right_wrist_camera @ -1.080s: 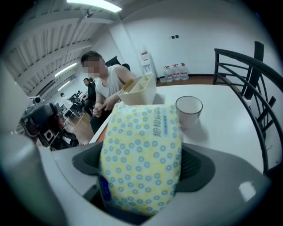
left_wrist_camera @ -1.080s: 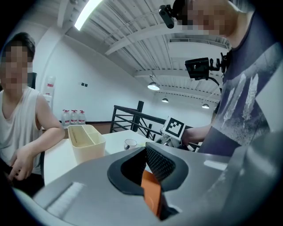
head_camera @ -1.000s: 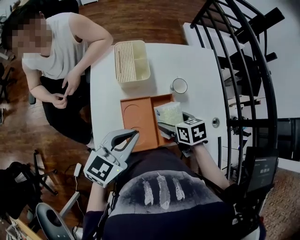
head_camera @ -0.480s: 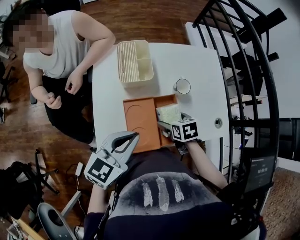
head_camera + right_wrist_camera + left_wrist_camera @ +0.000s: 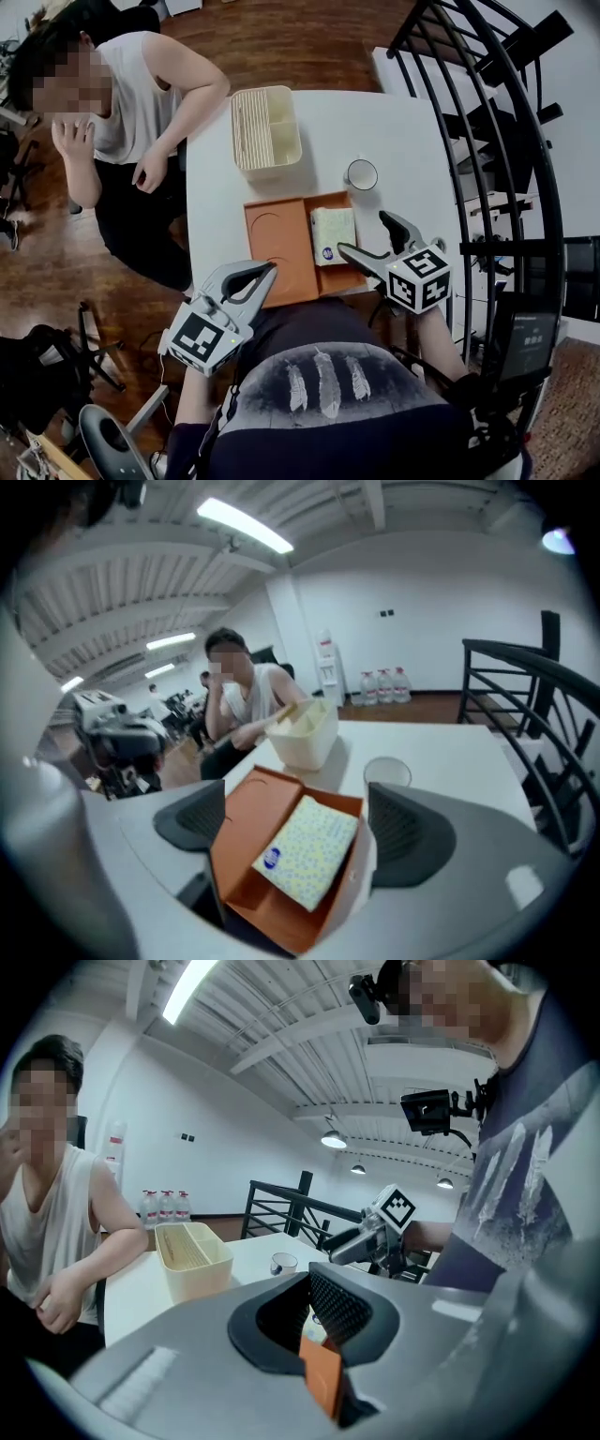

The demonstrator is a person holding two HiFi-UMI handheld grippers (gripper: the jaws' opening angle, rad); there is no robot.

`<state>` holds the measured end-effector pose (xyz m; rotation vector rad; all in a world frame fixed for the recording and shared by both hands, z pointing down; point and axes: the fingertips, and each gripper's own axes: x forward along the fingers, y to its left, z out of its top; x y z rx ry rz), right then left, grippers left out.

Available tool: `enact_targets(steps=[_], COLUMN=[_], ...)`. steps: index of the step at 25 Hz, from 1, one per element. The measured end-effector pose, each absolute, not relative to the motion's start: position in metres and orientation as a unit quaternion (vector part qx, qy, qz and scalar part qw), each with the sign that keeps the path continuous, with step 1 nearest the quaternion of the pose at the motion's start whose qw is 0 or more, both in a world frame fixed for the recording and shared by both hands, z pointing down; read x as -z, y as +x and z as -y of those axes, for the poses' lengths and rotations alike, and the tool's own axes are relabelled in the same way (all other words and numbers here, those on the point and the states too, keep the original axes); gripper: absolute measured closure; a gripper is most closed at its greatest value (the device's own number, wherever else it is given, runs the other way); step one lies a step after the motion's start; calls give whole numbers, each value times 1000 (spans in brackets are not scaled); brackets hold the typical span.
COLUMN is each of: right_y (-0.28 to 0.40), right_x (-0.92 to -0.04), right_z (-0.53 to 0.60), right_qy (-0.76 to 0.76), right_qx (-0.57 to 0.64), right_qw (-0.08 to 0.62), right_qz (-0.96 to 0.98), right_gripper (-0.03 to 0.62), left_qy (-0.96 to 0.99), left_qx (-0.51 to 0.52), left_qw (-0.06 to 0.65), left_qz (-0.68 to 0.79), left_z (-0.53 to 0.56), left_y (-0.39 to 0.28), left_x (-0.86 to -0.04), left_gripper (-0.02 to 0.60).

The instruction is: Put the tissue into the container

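Right gripper [image 5: 363,232] spread wide and empty, with the tissue [image 5: 333,234] lying in the container just ahead of and below it.
On the surface [image 5: 403,141], the orange container [image 5: 281,239] sits under my right gripper's tips. The tissue lies flat in the compartment nearer that gripper, so I judge the placing done, with only backing clear left. My left gripper [image 5: 270,269], its jaws nearly together on nothing, hangs at the container's far side.

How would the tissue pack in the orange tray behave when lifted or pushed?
The tissue pack looks soft in its printed wrapper, so probably light and squashy. Lying flat in the tray, it should slide, not roll.
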<state>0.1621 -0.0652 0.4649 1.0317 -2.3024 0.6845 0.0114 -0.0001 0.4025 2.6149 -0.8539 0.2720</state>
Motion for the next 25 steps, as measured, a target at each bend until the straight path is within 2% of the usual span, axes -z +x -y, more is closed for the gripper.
enact_targets(steps=[2,3,5,7,8,9,15,20,25], right_y=[152,147,140,135,133,132,113,95,74], right_x=[-416,-390,-344,-315,-307,-303,-320,-344,-346], right_z=[62,59,52,43,38,32,1,-13,-14], right_qy=[336,310,259,209,186,167,73,53,20], right_qx=[-245,-242,-232,-226,-228,-230,-214,-188,-198], right_qw=[174,127,40,-24,-44,-54,-9,45,44], right_qz=[893,911,937,951,955,957,974,980,979], right_gripper=[108,155,277,482,565,592,592,592,591], left_qy=[931,932,932,934,936,937,941,946,934], left_qx=[-90,-88,-86,-77,-68,-60,-28,43,60], left_qw=[186,187,190,184,179,176,155,132,147], left_qz=[300,297,296,296,296,297,299,293,319], left_z=[0,0,1,0,-3,-6,-29,-39,-42], left_y=[18,21,26,31,33,36,37,27,2], left_x=[-394,-391,-385,-378,-373,-368,-349,-318,-321], left_gripper=[568,568,568,568,568,568,568,568,568])
